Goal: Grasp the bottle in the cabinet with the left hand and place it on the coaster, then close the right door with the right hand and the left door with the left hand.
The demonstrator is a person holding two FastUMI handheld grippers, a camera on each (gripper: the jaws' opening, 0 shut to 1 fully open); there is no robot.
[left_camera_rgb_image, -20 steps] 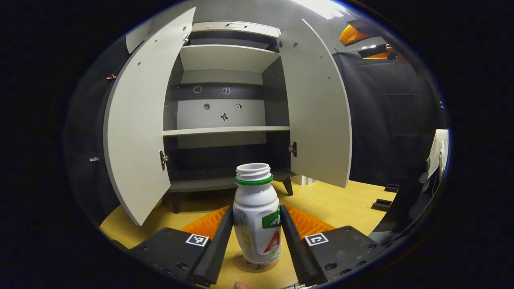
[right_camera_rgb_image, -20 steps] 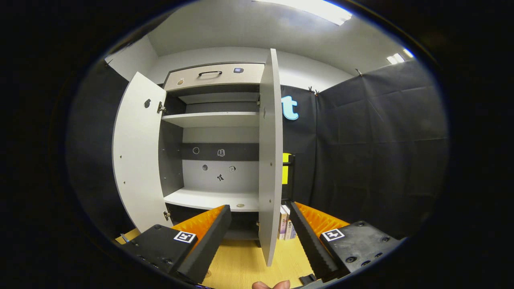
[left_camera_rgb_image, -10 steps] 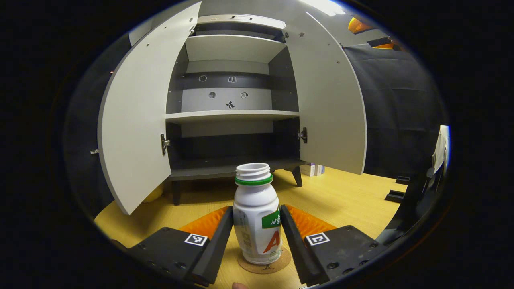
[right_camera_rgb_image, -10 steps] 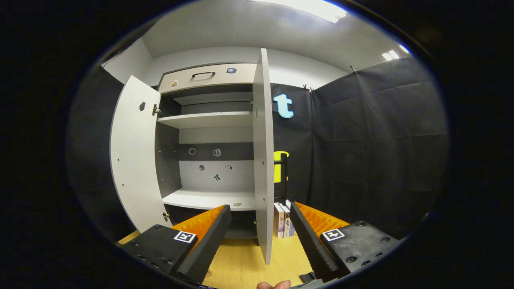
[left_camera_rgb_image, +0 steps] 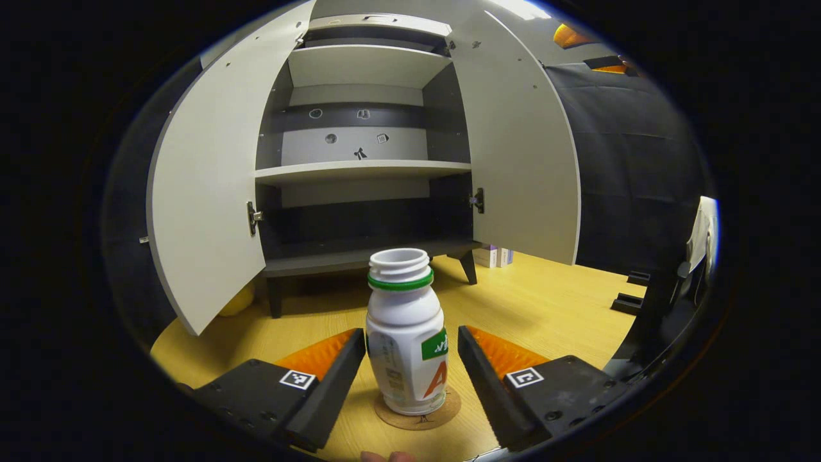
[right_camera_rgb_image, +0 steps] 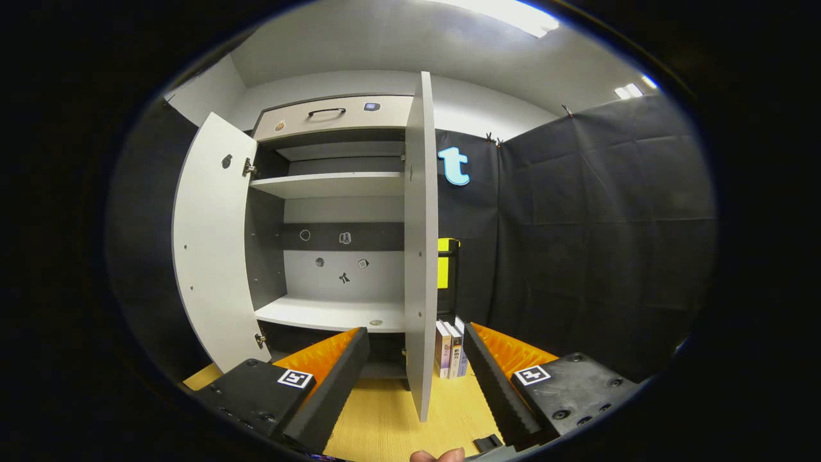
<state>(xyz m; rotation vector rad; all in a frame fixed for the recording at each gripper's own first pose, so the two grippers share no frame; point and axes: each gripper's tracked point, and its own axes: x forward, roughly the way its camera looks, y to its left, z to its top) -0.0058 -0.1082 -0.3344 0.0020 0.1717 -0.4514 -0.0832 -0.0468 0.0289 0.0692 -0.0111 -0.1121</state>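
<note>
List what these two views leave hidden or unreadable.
- Coaster, left gripper view: its middle is covered by the bottle.
- Books, right gripper view: partly behind the right door; titles too small.
- Cabinet's lowest shelf, left gripper view: too dark to check.

Left gripper [left_camera_rgb_image: 410,369] is seen at bottom center with its jaws spread apart, nothing clamped. Right gripper [right_camera_rgb_image: 415,378] is held wide open too, bottom center.
</note>
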